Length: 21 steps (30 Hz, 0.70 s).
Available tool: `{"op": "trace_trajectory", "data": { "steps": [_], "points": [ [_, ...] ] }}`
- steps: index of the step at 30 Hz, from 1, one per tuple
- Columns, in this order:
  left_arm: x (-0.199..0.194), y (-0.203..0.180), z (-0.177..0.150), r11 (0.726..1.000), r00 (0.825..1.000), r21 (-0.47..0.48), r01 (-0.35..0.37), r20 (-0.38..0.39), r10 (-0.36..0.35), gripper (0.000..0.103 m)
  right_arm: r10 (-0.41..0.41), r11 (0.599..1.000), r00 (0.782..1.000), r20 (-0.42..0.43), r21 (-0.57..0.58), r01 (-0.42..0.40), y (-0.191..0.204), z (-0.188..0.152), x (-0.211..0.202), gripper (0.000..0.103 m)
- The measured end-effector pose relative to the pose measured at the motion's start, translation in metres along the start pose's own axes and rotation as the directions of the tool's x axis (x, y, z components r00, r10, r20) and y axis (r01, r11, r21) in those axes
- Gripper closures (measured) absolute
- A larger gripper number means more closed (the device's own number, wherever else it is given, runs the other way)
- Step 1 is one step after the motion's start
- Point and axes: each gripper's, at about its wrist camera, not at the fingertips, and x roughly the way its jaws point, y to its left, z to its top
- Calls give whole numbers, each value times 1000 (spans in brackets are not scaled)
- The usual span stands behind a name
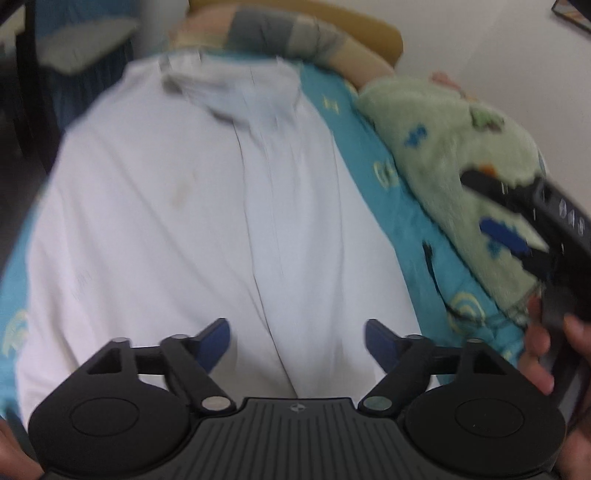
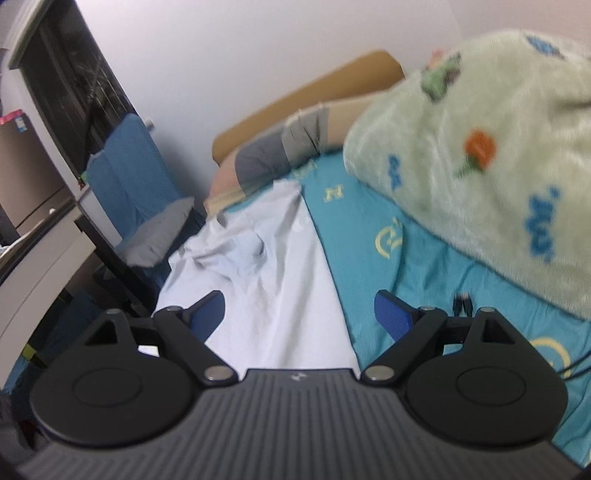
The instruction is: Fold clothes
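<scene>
Lying flat mid-frame on the bed [image 1: 354, 155], shirt [image 1: 184, 229] is spread w/ collar at top. Left gripper [image 1: 297, 341] & right gripper [image 2: 299, 314] hover wide apart, holding nothing, prob. lining up over the hem.

Setting: you are in a home bedroom. Evidence: a bed made up with a teal printed sheet [image 2: 354, 225]; a tan padded headboard [image 2: 314, 88] against a plain white wall [image 2: 229, 55] at the bed's far end; a patchwork pillow [image 1: 280, 33] lying along that end; a green fleece blanket [image 2: 480, 147] with cartoon prints heaped along the bed's right edge. Also listed: beyond the left edge you have a chair draped in blue cloth [image 2: 125, 166] with a grey cushion [image 2: 159, 236], and dark shelving [image 2: 70, 85] behind it.
</scene>
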Motion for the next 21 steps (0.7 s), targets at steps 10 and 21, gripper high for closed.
{"op": "trace_trajectory", "data": {
  "steps": [10,21],
  "points": [
    [-23,-34,56,990,961,67,-127,257,106,6,46,996,997,60,-76,-41,19,-2,-6,14],
    [-14,-19,47,994,961,86,-72,274,46,6,129,986,990,47,-112,-123,33,-13,5,15]
  ]
}}
